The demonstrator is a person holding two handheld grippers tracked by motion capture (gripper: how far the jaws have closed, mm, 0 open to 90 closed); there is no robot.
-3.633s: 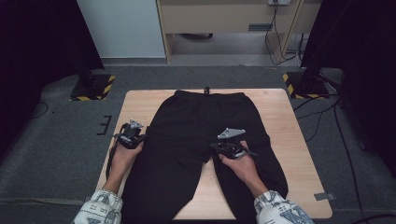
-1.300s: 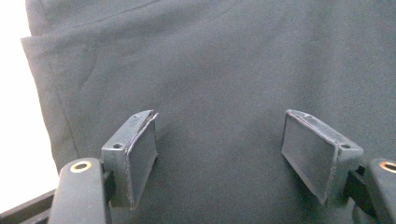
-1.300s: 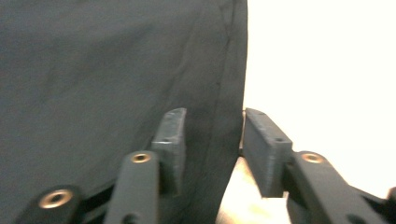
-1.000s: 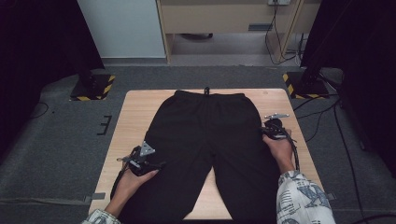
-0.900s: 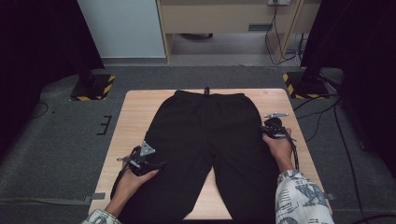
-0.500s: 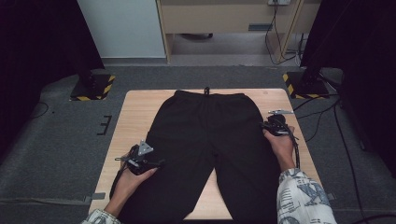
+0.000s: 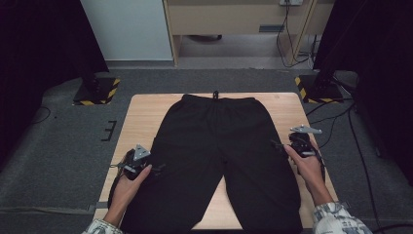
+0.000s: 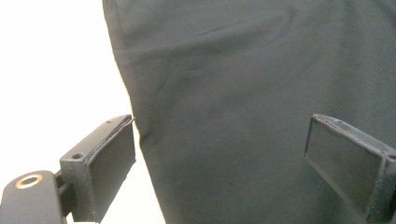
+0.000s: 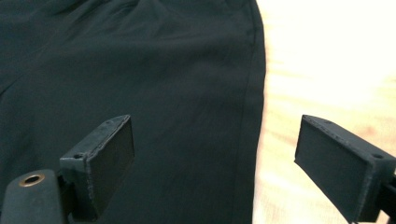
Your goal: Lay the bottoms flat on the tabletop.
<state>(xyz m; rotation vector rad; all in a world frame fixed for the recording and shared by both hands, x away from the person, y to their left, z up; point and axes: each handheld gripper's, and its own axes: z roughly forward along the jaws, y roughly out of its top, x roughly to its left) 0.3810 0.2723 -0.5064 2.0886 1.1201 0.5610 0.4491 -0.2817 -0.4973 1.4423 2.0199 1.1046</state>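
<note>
A recording lab is suggested: a wooden table [image 7: 146, 117] is ringed by black curtains [image 7: 39, 44], hazard-striped stand bases [image 7: 95, 91] and loose cables [image 7: 341, 122].

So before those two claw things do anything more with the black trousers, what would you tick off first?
1. Left gripper jaws open, nothing pinched, having just opened: ok.
2. Right gripper jaws open, cloth released, having just opened: ok.
3. Black trousers lying flat, legs spread apart: ok.
4. Waistband and drawstring at the far edge of the table: ok.
5. Each gripper at an outer side seam, ready for a fresh hold: ok.
6. Trouser hems fully on the table: cannot tell, they run out of the high view.
</note>
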